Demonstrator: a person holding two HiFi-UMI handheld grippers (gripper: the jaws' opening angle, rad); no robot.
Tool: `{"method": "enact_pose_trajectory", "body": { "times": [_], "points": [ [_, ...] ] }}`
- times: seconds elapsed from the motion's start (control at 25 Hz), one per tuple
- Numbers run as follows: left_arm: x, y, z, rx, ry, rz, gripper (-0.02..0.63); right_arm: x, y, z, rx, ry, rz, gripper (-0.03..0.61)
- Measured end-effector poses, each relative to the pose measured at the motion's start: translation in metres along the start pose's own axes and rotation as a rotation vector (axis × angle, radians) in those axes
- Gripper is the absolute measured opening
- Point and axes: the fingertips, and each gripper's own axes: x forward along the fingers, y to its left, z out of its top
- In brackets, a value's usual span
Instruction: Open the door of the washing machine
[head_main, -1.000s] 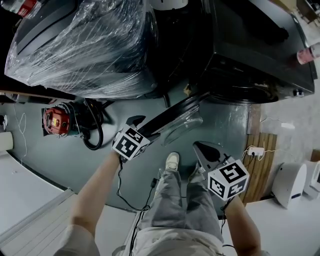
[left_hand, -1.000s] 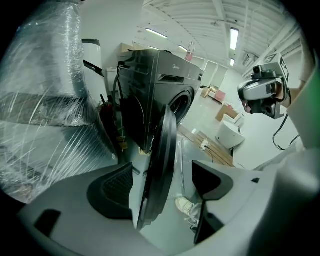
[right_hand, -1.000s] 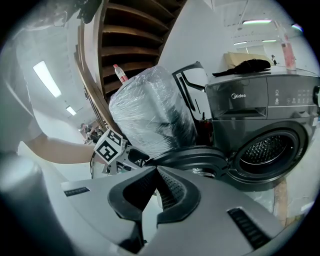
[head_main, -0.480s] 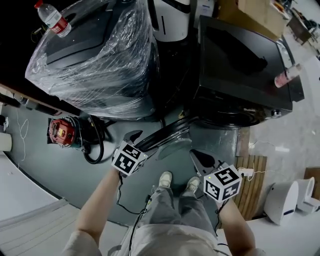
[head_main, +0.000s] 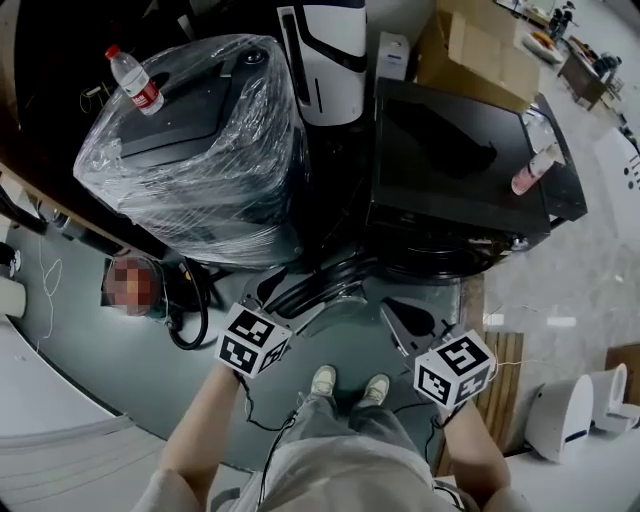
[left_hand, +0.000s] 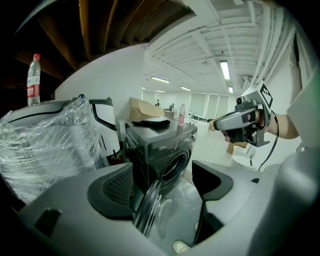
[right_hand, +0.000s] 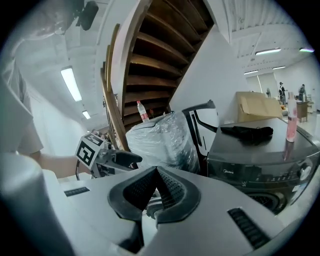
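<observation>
Our left gripper (left_hand: 162, 181) sits open around the washing machine's (left_hand: 159, 142) open door (left_hand: 149, 212); our right gripper (right_hand: 154, 194) is closed.

From the head we look steeply down on the washing machine (head_main: 455, 170). Our two gripper cameras sit low nearby, looking sideways, and both see it too.

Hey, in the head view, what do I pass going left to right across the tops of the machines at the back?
In order: water bottle on the plastic-wrapped machine → white-and-black upright appliance → black item lying on the washing machine → pink bottle.
</observation>
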Motion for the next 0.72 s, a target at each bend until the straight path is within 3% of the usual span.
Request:
{"method": "enact_pose_trajectory", "body": {
  "times": [0.2,0.36,0.6,0.72],
  "points": [
    [-0.021,-0.026,0.038,0.037,-0.072,0.02,0.367,-0.032,0.003,0.031,-0.037,-0.057,-0.007,0.028],
    [-0.036,-0.045,0.074,0.027,-0.163,0.036,0.308,-0.06,0.007,0.054,-0.062,-0.104,-0.014,0.028],
    [-0.056,-0.072,0.131,0.097,-0.289,0.057,0.21,-0.108,0.019,0.092,-0.092,-0.202,-0.005,0.028],
    [-0.064,-0.082,0.152,0.065,-0.344,0.058,0.174,-0.13,0.022,0.107,-0.135,-0.238,-0.026,0.028]
  ]
}}
